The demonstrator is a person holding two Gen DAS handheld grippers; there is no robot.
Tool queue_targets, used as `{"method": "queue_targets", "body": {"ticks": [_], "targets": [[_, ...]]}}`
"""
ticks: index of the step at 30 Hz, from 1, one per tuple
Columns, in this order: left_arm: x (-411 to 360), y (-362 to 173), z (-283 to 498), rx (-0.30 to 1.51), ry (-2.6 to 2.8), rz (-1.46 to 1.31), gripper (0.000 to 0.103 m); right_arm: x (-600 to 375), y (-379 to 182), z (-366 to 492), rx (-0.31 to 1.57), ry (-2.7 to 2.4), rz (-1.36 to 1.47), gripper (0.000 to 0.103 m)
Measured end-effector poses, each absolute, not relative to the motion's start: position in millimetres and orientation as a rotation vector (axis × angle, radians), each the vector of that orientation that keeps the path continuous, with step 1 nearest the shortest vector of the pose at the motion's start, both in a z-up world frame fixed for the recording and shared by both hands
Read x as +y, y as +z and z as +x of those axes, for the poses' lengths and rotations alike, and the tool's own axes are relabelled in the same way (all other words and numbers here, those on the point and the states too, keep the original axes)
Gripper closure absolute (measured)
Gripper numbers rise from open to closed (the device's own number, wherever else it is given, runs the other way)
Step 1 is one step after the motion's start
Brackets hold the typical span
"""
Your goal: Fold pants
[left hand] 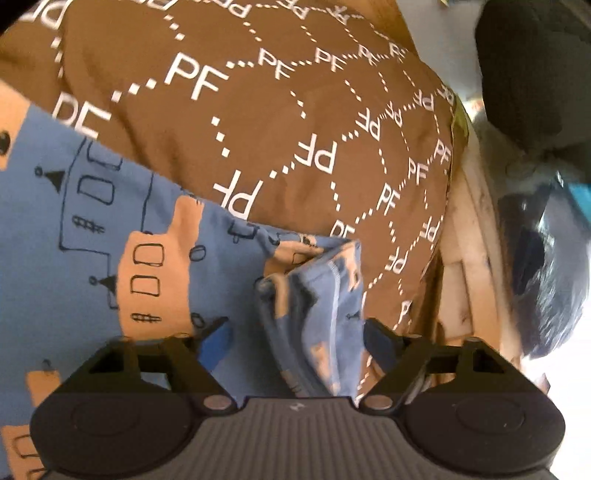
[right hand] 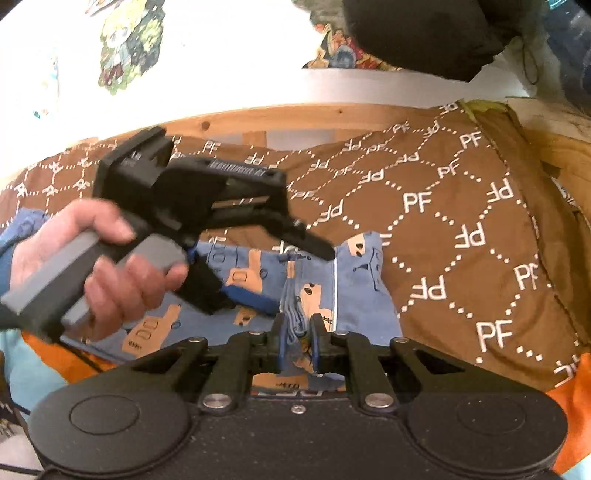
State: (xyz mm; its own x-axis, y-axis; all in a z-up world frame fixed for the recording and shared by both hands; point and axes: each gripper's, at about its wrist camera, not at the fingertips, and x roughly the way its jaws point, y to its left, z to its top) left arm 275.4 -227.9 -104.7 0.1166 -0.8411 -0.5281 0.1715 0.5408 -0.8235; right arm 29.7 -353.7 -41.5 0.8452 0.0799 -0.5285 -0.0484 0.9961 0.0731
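Clearly, a bunched hem of the pants (right hand: 295, 317) is clamped by the right gripper (right hand: 297, 332); the left gripper (left hand: 299, 339) is held apart around another fold, bare bedspread (left hand: 258, 122) toward twelve o'clock.

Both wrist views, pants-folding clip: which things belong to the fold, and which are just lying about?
Part of the job:
- blue printed pants
- left gripper, jaws apart around a bunched edge
- right gripper, clamped on a bunched edge
- hand holding the left gripper

Lying about:
- brown PF-print cover
- wooden frame
- black fabric
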Motion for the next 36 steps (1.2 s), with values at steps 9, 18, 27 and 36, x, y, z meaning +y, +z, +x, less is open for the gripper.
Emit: {"method": "queue_targets", "body": {"ticks": [9, 18, 27, 36], "targets": [[-220, -93, 270, 1.183, -0.773, -0.608, 0.091, -338, -45, 33, 0.578, 0.109, 0.01, 0.09], [-155, -66, 256, 1.128, -0.683, -0.48, 0.092, -286, -34, 42, 0.59, 0.28, -0.015, 0.09], [-78, -92, 245, 1.061, -0.603, -0.462, 0.092, -233, -54, 65, 0.692, 0.42, -0.038, 0.09], [-70, -101, 244, 1.03, -0.657, -0.452, 0.092, -218, -62, 68, 0.714, 0.402, -0.086, 0.09]]}}
